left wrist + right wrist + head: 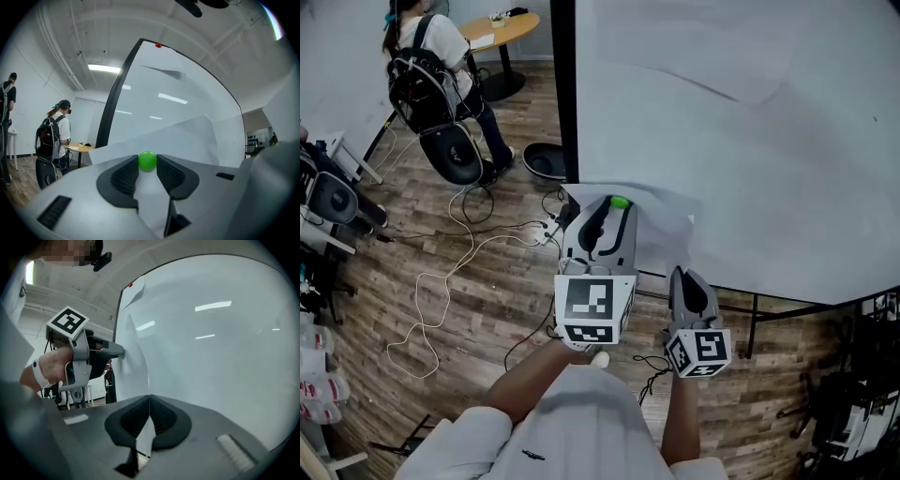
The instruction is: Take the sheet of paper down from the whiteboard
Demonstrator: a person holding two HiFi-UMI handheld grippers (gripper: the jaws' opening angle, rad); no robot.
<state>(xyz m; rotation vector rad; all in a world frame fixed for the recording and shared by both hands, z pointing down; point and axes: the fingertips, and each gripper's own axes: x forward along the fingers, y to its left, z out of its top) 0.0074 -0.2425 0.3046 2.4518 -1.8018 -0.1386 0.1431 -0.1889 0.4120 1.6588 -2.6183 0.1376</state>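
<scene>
A white sheet of paper [661, 225] hangs loose against the lower left of the whiteboard [750, 122]. A red magnet [158, 45] sits near the board's top corner. My left gripper [617, 208] points level at the sheet, with a small green ball magnet [147, 160] pinched between its pads. The paper [187, 140] lies just behind that ball. My right gripper [686, 274] is lower and to the right, shut on the sheet's edge [133, 362], which runs into its closed jaws [149, 399]. The left gripper [119, 354] shows in the right gripper view, touching the sheet.
The board's black frame post [565, 94] stands at its left edge and a stand leg [750, 328] below. A person with a backpack [431, 66] sits at a round table [502, 28] far left. Cables [441, 291] trail over the wooden floor.
</scene>
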